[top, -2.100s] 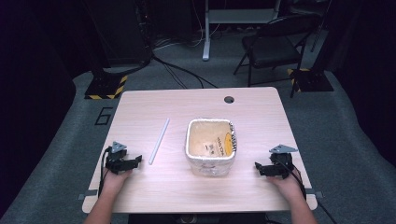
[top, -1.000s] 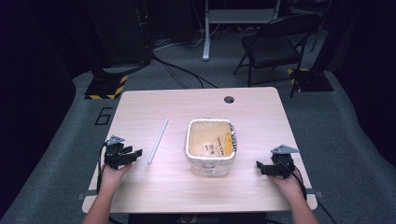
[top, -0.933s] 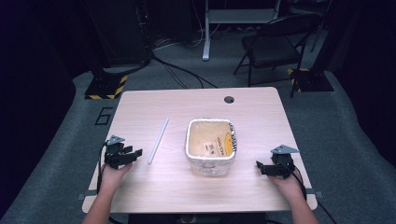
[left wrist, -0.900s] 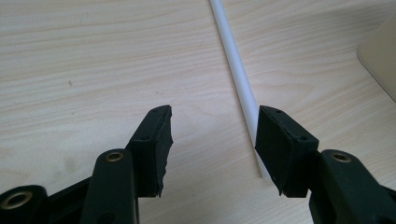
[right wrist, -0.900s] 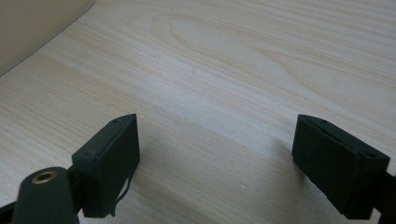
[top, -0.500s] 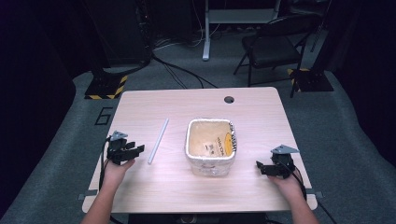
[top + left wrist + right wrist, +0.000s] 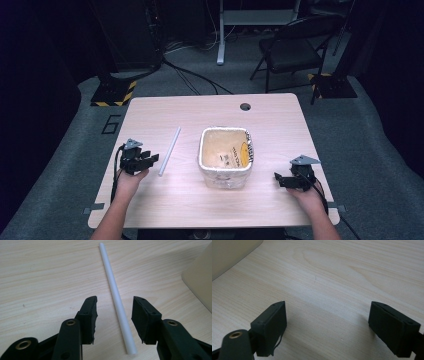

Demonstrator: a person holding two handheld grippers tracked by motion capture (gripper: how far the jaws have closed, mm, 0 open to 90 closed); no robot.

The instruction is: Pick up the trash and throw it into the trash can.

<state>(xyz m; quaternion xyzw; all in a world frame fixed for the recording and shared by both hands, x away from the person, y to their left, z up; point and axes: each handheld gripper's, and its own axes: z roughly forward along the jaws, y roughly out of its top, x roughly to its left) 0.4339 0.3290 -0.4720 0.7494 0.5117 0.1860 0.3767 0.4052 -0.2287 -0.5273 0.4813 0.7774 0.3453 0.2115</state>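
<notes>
pale wood table, dark room, a white tube between the left jaws

the table [image 7: 210, 200] is a light wood-grain top with rounded corners and a small round cable hole [image 7: 245, 106] near its far edge. around it the floor is grey carpet, and the room beyond is dim. a black folding chair [image 7: 295, 50] stands behind the table on the right, beside the white legs of a desk [image 7: 222, 30]. cables snake over the carpet, and two dark stand bases with yellow-and-black striped edges [image 7: 114, 93] sit off the far corners.

a white tube [image 7: 169, 151] lies flat on the left part of the table, running away from the person, well apart from the foil-rimmed tub [image 7: 226, 156] in the middle. the left gripper [image 7: 113, 312] sits low at the tube's near end, jaws either side of it; they have just been closing, yet a gap shows on both sides, so nothing is gripped. the right gripper [image 7: 328, 322] rests over bare wood near the right edge, jaws spread wide and holding nothing, with a corner of the tub off to one side.
</notes>
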